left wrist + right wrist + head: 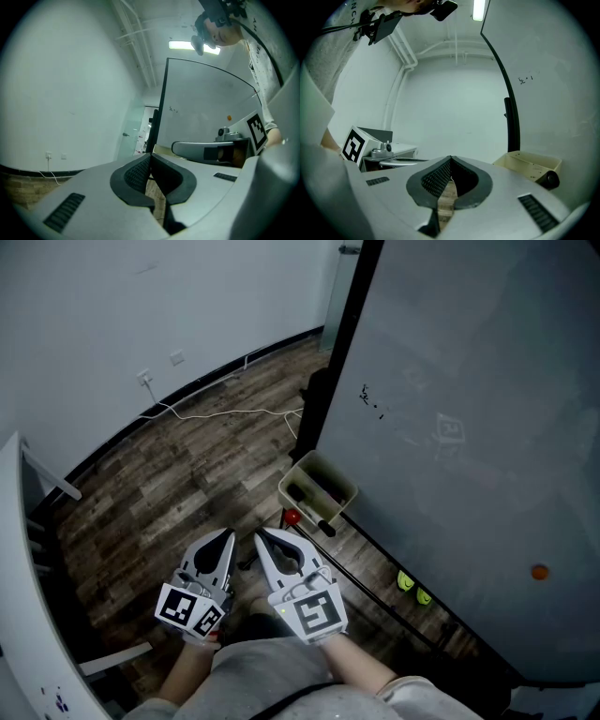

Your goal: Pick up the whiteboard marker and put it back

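Pickup has not begun. The left tool (228, 536) and right tool (263, 536) are both closed and empty, held near the body. The marker (322, 523) lies in the tray (339, 476) on the whiteboard (469, 427), farther right. Next, the right tool probably needs to open and reach to it.

The whiteboard (469, 427) runs off the head view's top and right edges, and the dark marks (371, 401) on it are too small to read. In the tray (343, 486) a dark marker (323, 524) lies partly behind the near wall; whether more lie with it cannot be told. The red thing (292, 517) beside the tray, the two yellow-green things (406, 581) under the board and the orange dot (538, 572) are too small to name. The person's forearms (361, 673) are cut by the bottom edge.
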### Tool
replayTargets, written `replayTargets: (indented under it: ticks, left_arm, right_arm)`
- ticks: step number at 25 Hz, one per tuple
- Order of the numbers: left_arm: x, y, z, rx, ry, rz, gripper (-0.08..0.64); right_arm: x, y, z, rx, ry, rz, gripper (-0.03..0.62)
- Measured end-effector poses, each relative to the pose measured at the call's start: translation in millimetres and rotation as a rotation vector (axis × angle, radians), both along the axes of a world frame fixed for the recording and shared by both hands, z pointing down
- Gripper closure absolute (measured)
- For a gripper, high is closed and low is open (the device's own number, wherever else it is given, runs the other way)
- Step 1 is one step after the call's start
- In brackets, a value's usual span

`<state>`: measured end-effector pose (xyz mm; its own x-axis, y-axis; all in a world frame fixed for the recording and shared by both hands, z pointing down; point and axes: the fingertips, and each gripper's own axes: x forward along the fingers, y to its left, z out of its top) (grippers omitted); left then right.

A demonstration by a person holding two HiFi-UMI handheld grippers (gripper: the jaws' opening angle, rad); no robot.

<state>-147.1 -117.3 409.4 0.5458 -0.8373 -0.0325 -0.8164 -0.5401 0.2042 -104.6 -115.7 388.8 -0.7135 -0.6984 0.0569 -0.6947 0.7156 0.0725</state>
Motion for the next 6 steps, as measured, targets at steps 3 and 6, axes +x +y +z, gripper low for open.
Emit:
replayTargets:
  ticks: [3,6]
  left_arm:
    - [0.0,0.8,-1.6,0.001,-0.001,0.001,0.545]
    - [-0.9,2.2,-2.0,0.000,-0.003,0.002,0.545]
  right_arm:
    - [-2.0,0.9,-1.0,-0.003,0.005,-0.005,0.574]
    - [-4.7,1.9,-1.7,-0.003,0.006,-0.012,0.574]
